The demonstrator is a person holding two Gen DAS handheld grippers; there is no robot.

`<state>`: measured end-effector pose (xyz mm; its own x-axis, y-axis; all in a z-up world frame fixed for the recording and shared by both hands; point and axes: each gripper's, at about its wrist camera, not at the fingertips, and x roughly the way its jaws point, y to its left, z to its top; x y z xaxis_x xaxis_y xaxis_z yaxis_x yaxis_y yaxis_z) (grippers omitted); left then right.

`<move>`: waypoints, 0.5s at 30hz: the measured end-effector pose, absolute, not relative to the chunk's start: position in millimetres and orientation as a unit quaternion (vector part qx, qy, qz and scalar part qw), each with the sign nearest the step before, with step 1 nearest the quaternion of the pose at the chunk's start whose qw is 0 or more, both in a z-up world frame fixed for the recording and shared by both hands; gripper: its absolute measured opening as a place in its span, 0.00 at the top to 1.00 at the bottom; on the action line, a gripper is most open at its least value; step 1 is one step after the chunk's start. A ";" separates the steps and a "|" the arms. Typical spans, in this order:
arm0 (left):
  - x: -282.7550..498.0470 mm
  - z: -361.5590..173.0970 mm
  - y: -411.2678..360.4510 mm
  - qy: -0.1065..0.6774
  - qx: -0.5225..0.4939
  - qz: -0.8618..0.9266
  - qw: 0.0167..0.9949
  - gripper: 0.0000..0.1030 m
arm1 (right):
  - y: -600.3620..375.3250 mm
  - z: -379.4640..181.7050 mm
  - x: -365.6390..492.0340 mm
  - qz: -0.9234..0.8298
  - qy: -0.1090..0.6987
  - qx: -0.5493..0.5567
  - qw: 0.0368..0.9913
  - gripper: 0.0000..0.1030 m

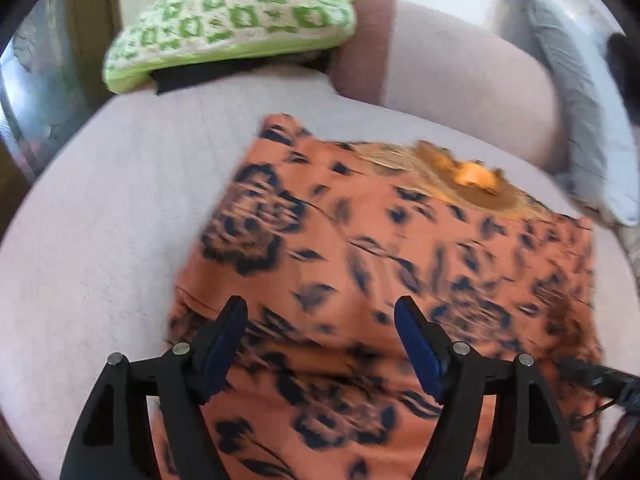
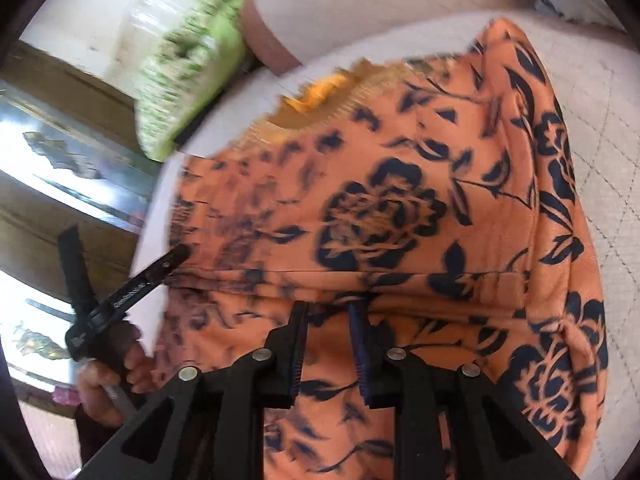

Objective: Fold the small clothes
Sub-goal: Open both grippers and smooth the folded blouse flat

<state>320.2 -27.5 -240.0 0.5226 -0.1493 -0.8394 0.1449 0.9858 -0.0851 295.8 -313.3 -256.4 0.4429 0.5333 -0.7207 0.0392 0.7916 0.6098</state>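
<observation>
Left wrist view first: one orange garment [image 1: 384, 264] with a dark navy flower print lies spread on a pale sofa seat [image 1: 104, 240]. Its neckline, with a yellow-gold trim, points toward the backrest. The left tongs [image 1: 320, 320] sit wide open right over the near part of the cloth, nothing between the two blue pads. Behind it I count one green-and-cream patterned cushion [image 1: 236, 20] at the back, and one grey pillow [image 1: 576, 112] off to the right. A bit of the other tool pokes in at the right edge.

Right wrist view: same single garment [image 2: 400, 208], filling most of the frame, with a fold line running across it near the tongs. The right tongs [image 2: 328, 312] are partly open, a narrow gap between the pads, right at that fold; can't tell if any cloth is pinched. The left tongs [image 2: 132, 252] show on the left, spread open, one tip at the garment's edge, with the hand [image 2: 116, 376] holding them. The green cushion [image 2: 192, 64] is blurred up top.

No containers anywhere.
</observation>
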 end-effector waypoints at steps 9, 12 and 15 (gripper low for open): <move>284.0 -279.3 -75.6 0.519 0.125 -0.144 0.833 0.25 | -277.8 -292.3 284.1 0.201 0.560 0.298 0.746 0.76; 269.9 -279.5 -60.0 0.525 0.101 -0.142 0.833 0.25 | -282.5 -296.2 261.3 0.210 0.562 0.300 0.742 0.76; 247.8 -278.4 -58.6 0.517 0.127 -0.139 0.835 0.24 | -279.2 -297.9 239.1 0.202 0.561 0.298 0.745 0.76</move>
